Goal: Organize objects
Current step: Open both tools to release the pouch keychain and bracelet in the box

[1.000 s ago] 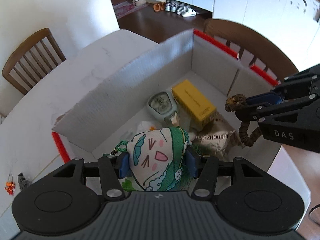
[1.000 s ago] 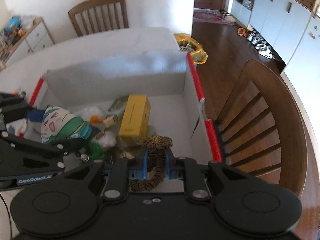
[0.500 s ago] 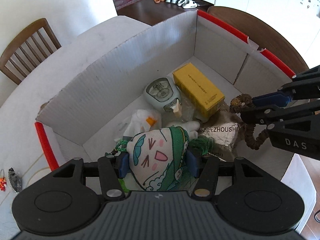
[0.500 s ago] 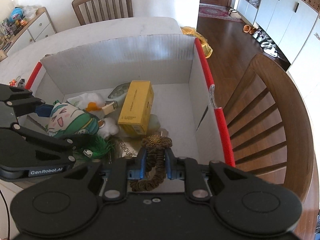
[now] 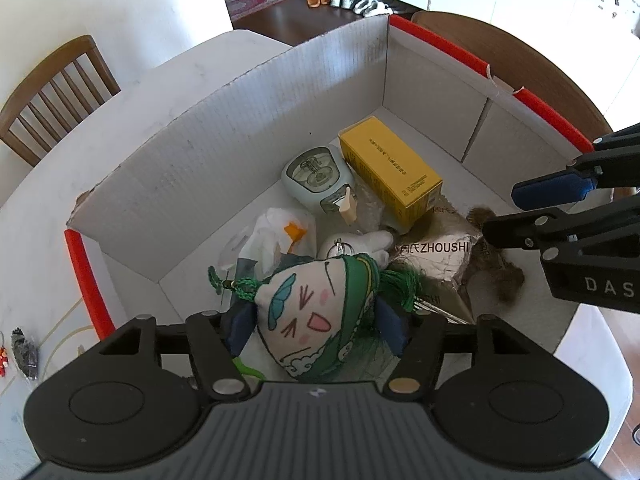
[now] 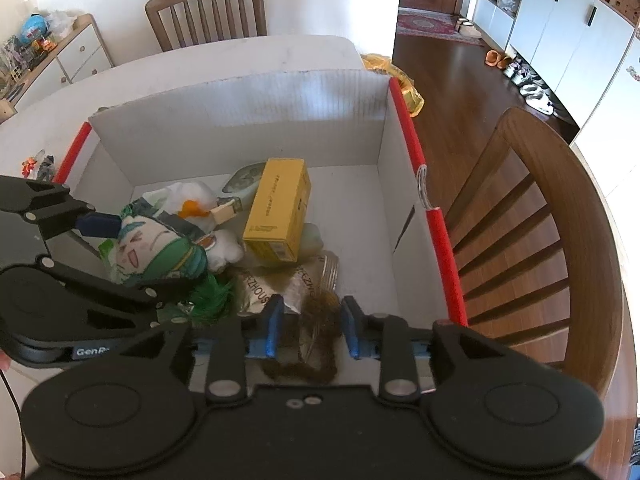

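The soft white doll with a green hood (image 5: 320,304) sits between the left gripper (image 5: 316,326) pads, low in the white cardboard box (image 5: 224,148); its jaws are opening. The right gripper (image 6: 310,330) is opening too, and the brown braided cord (image 6: 316,344) lies loose between its pads on the near box floor. Only the right view shows that gap.

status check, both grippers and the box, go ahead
Right gripper jaws opening, brown braided cord loose between them on the box floor. Left gripper opening around the plush doll. Yellow carton and foil pouch crowd the floor.
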Demonstrator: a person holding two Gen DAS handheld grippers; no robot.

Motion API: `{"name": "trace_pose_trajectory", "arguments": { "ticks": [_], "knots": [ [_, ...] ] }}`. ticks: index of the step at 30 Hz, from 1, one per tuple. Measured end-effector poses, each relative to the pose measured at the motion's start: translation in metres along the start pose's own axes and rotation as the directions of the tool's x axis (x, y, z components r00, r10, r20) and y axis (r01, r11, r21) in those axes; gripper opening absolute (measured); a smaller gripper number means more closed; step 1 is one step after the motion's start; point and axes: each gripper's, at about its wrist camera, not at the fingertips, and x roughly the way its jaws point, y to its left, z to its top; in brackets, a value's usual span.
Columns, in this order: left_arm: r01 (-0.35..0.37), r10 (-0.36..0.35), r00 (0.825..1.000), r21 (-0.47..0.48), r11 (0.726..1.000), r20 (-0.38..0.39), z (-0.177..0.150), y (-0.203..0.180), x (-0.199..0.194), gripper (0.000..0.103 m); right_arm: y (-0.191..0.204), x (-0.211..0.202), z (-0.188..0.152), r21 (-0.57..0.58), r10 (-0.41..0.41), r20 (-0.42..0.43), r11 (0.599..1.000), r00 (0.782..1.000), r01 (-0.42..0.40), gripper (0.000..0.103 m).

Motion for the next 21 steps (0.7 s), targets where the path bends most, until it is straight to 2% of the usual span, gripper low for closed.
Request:
{"name": "trace_pose_trajectory", "arguments": {
  "ticks": [4,8,17,21],
  "knots": [
    [0.023,-0.023,1.000,-0.023,0.999,0.018,-0.001,0.003,-0.007,0.069,0.001,-0.010,-0.002,-0.003,0.001,0.019,1.000,1.000,-0.001,0.041],
    [0.043,-0.041,0.998,-0.036,0.998,0.043,-0.003,0.005,-0.017,0.070,0.005,-0.020,-0.003,-0.005,-0.001,0.041,1.000,0.999,0.001,0.052],
    [0.079,-0.073,0.992,-0.051,0.996,0.106,-0.013,0.012,-0.046,0.070,0.013,-0.044,-0.006,0.000,0.006,0.092,1.000,0.996,-0.006,0.063],
    [0.100,-0.089,0.985,-0.064,0.993,0.151,-0.018,0.021,-0.064,0.074,0.019,-0.055,-0.007,0.008,0.015,0.119,1.000,0.993,-0.016,0.070]
  ]
}}
